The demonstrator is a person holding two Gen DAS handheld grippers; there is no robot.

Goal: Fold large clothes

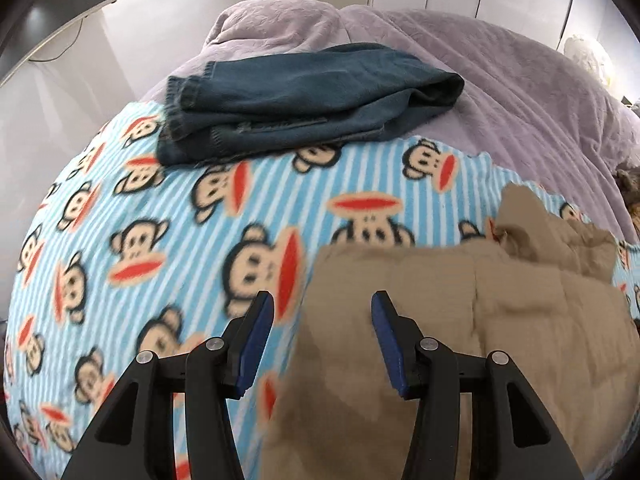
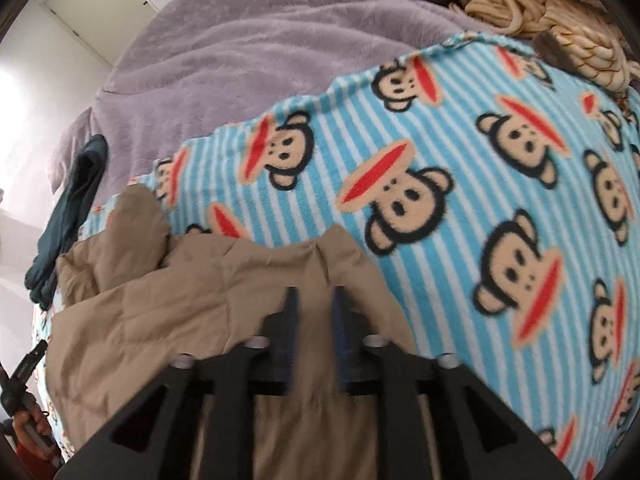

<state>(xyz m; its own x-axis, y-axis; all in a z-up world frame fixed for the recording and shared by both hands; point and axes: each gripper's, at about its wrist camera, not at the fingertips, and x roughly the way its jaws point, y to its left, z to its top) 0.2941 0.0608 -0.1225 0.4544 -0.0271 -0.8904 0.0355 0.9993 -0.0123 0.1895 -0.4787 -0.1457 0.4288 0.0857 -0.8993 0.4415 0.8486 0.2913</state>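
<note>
We see tan garment (image 1: pixel 460 320) crumpled on monkey-print blanket (image 1: pixel 180 220), near edge. Left gripper (image 1: pixel 323 304) gapes partway over garment's left edge, pads clear of cloth. Right gripper (image 2: pixel 314 300) narrow, blurred; tan fabric between fingers, grip unclear. Folded jeans (image 1: pixel 300 100) well apart, by purple cover (image 1: pixel 500 80).

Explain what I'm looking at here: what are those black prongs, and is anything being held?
Each picture comes from a camera on a hand-held gripper that a person carries. The left hand-held gripper stands open over the edge of a tan garment, gripping nothing. The right hand-held gripper has tan cloth between its blurred fingers; whether it pinches is unclear. Everything lies on a monkey-print blanket over a purple bedcover. Folded jeans sit further back.
</note>
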